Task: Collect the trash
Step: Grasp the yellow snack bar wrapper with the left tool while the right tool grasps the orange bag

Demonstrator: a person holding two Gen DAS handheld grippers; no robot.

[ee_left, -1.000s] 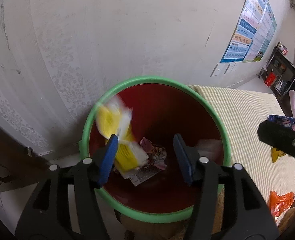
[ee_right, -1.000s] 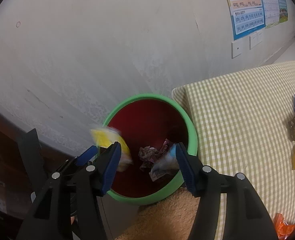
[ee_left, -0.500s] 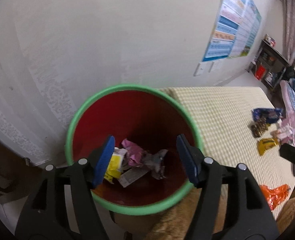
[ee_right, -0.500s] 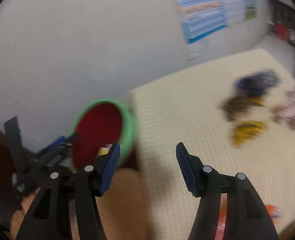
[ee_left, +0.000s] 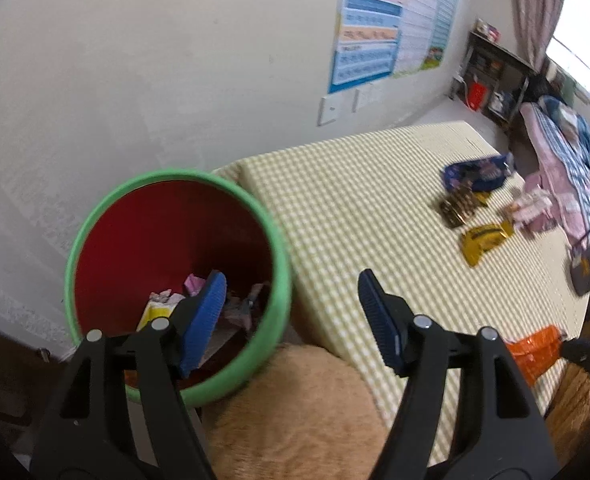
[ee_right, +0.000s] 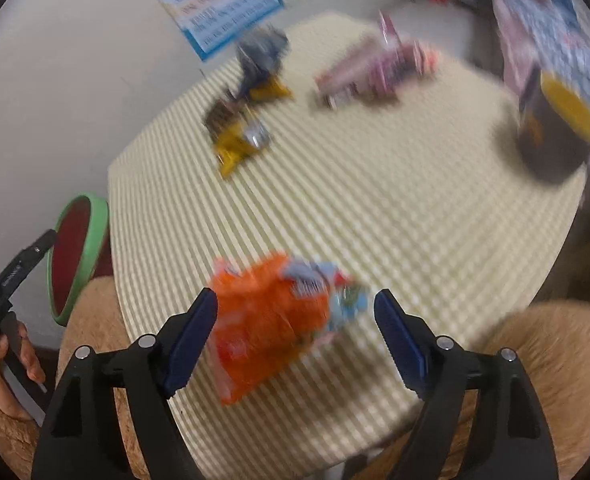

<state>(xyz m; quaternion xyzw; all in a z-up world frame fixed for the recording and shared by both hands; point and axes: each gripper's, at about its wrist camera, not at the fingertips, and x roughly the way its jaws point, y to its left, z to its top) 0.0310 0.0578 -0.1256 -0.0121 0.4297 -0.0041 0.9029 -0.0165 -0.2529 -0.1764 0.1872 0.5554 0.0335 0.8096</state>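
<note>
Right wrist: both claws, right claw (ee_right: 295, 322) and left claw (ee_left: 291, 320), gape empty; one orange wrapper (ee_right: 271, 328), one bin (ee_left: 175, 280).

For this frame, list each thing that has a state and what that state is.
left gripper: open, empty, beside the bin mouth.
right gripper: open, the orange wrapper between its fingers, not gripped.
bin: upright, partly filled with wrappers.
orange wrapper: crumpled, lying on the checked table.
yellow wrapper: lying flat on the table.
blue wrapper: lying on the table, crumpled.
</note>
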